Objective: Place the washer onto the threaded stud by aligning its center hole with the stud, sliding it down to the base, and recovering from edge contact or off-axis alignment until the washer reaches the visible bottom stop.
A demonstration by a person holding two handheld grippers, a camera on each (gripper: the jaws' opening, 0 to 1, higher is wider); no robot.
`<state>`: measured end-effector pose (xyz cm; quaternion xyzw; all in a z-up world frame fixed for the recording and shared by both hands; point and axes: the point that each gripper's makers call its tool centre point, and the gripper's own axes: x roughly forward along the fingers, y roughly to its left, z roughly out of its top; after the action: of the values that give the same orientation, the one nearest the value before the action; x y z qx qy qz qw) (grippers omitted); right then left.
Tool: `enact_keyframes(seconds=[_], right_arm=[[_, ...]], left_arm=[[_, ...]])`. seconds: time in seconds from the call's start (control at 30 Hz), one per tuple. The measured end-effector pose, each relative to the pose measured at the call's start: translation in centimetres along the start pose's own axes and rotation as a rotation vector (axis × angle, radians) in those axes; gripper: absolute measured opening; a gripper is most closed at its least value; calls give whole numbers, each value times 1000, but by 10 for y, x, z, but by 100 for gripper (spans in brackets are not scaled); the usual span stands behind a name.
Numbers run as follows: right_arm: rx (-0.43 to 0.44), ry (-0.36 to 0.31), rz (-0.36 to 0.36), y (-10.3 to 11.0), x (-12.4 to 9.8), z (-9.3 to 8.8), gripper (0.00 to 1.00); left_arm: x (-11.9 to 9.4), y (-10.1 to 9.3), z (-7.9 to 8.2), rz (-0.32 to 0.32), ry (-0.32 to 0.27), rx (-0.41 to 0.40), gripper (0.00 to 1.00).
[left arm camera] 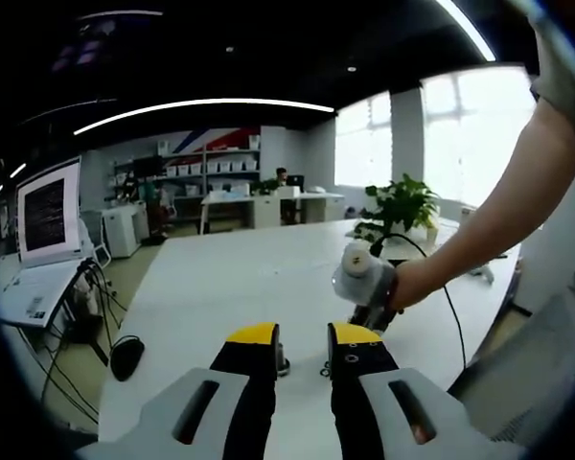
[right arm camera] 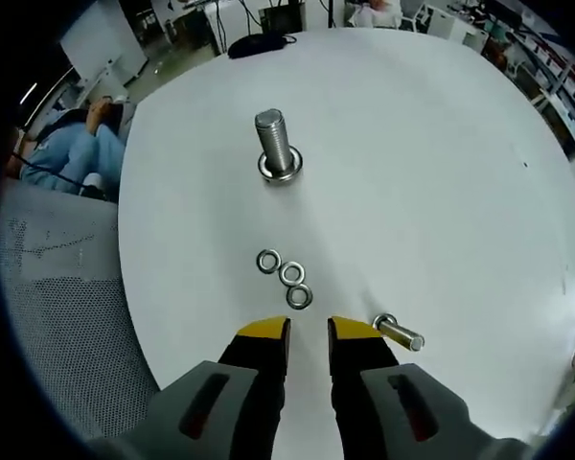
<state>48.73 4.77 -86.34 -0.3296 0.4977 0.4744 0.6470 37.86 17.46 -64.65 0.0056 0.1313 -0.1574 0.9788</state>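
Both tools are held apart and grip nothing; three washers [right arm camera: 287, 276] are seen lying near the right tool [right arm camera: 308, 331], below the upright stud [right arm camera: 274, 141] on the white bench [right arm camera: 441, 172].

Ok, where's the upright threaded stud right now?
In the right gripper view, the threaded stud stands on the white table, beyond the three washers, ahead of the right hand-held gripper.

White table [right arm camera: 441, 163] – stud [right arm camera: 276, 146], three washers [right arm camera: 289, 274], bolt [right arm camera: 399, 333]

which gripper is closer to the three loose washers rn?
Right, as far as the views show. Right gripper hovers just short of the washers, jaws apart and empty. Left gripper sits low over the table, open; its distance from the washers can't be judged.
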Motion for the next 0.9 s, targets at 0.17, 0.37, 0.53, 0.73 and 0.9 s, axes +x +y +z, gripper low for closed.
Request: enact_keyframes(seconds=[0.17,0.37,0.53,0.73,0.9], right_arm=[[-9,-4,5,5,4,1,18],[-32,3,-13,4,10,1,19],[-39,2,-14,4,12,3,20],[-66,20,-20,5,15,1,21],[-66,20,-21,3,16,3,20]], left_arm=[[0,0,0,-1,1,-1,18],[0,0,0,1,-1,-1,18],[0,1,0,0,-3,-5,18],[0,1,0,1,-5,-7,18],[0,1,1,2,-5,-6,18]])
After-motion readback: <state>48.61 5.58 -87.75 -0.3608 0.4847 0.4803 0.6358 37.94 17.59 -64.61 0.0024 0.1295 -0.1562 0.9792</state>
